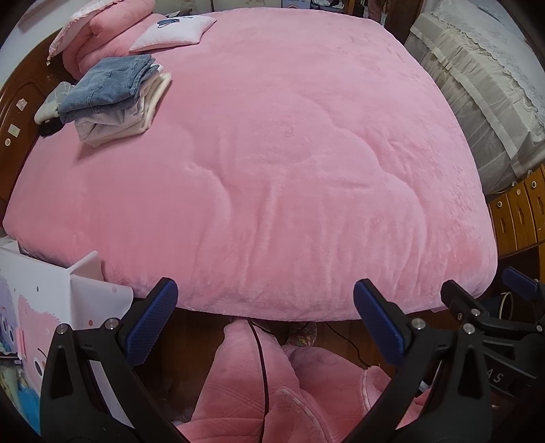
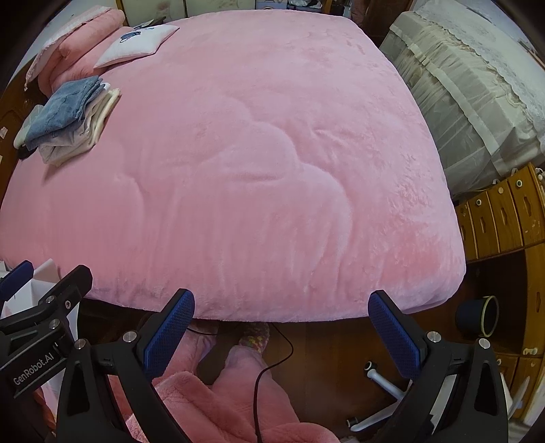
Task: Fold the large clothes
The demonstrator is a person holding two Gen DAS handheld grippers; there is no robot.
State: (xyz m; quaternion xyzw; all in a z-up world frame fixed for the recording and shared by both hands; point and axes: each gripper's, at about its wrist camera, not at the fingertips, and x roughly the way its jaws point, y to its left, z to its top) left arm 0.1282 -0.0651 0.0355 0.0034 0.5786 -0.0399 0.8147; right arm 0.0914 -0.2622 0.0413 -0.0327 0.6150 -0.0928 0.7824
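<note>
At the bottom of each frame, the left claw [image 1: 265, 327] and right claw [image 2: 281, 335] hover level at the fluffy pink bed's [image 1: 289, 153] near edge, jaws apart, holding nothing. A folded stack of denim and pale clothes [image 1: 109, 95] lies upper left.

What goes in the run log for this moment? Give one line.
left gripper: open, empty | right gripper: open, empty | folded stack: far-left on pink bed | pink garment: below on floor

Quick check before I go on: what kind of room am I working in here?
Most likely a home bedroom: a large bed under a pink plush cover, pillows at its head, a folded clothes stack on it, and a wooden drawer unit alongside.
</note>
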